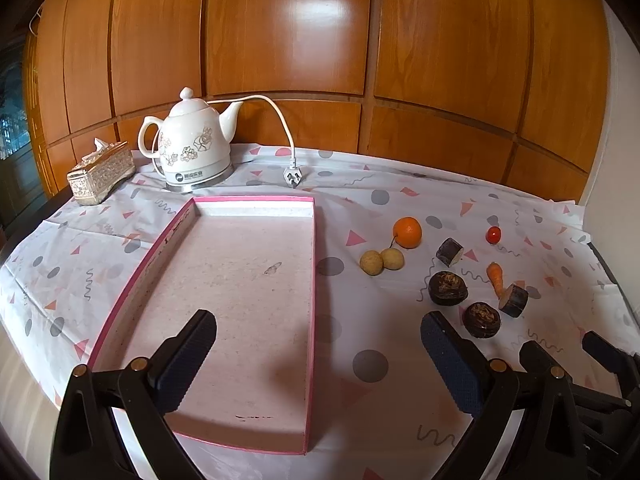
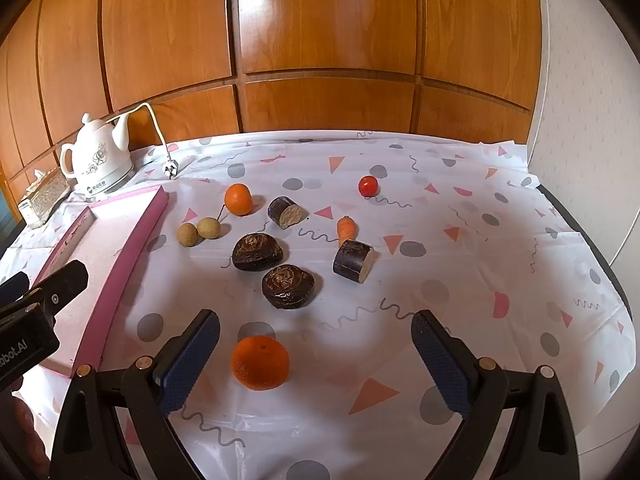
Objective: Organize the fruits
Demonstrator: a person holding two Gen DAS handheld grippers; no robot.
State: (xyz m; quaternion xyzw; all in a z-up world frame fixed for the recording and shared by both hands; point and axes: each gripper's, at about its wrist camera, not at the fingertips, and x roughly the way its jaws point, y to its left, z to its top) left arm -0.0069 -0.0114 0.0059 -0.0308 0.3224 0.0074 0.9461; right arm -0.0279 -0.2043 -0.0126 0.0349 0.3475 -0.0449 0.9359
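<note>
A shallow pink-rimmed box [image 1: 313,280] lies open and empty; it also shows in the right wrist view [image 2: 138,236]. My left gripper [image 1: 318,344] is open and empty above its near right part. My right gripper [image 2: 316,340] is open, with a near orange [image 2: 261,362] on the cloth between its fingers, untouched. Farther off lie a second orange [image 2: 238,199], two longans [image 2: 198,232], two dark water chestnuts [image 2: 257,252], two dark cane pieces [image 2: 354,260], a small carrot [image 2: 346,229] and a cherry tomato [image 2: 368,185]. The same fruits lie right of the box in the left wrist view [image 1: 407,232].
A white kettle [image 1: 192,148] with a loose cord and plug [image 1: 293,176] stands at the back left, beside a tissue box [image 1: 100,174]. Wooden panelling closes the back. The patterned tablecloth [image 2: 480,240] ends at the table's right edge.
</note>
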